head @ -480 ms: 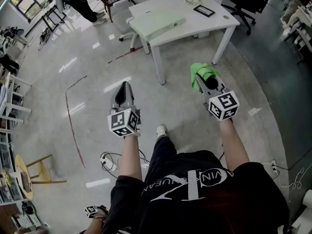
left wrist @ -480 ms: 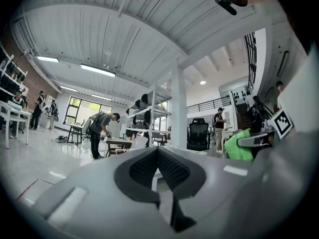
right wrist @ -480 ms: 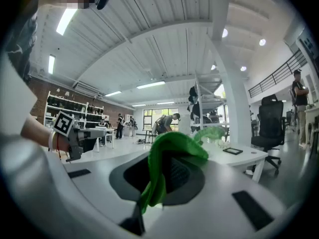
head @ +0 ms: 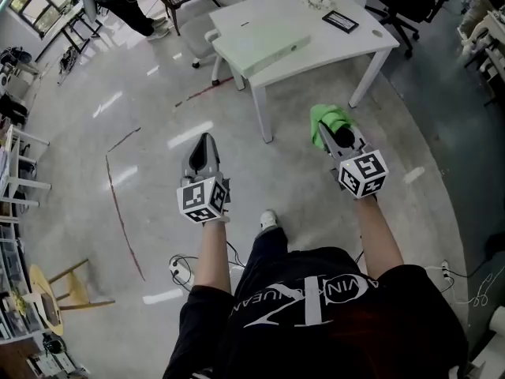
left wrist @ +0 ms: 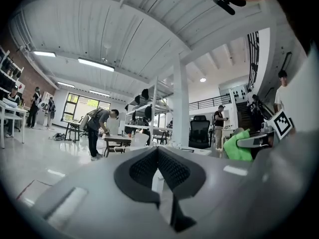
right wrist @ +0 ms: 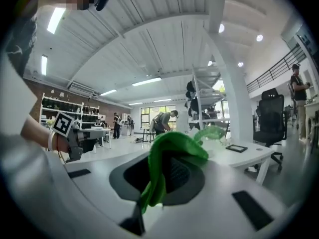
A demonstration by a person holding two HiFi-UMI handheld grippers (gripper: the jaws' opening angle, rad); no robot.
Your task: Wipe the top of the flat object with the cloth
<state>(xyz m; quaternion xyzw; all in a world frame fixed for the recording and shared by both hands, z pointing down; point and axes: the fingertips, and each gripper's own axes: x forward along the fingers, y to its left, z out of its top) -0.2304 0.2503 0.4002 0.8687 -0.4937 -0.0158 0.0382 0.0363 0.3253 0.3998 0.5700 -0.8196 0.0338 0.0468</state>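
Approach step: cloth (head: 331, 115) is pinched in right gripper (head: 325, 133); left gripper (head: 203, 139) is pressed together, empty. Flat board (head: 272, 43) on table (head: 347, 44) is to be reached next.

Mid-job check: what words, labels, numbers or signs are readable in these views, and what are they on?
"VIN" and "UEAN": apparent fragments of white print on the person's black shirt; the rest is creased and unreadable.
Marker cubes on the left tool and right tool: square code patterns, no words.
Black framed item on the table: too small to read.
Green cloth in the right tool: no print visible.
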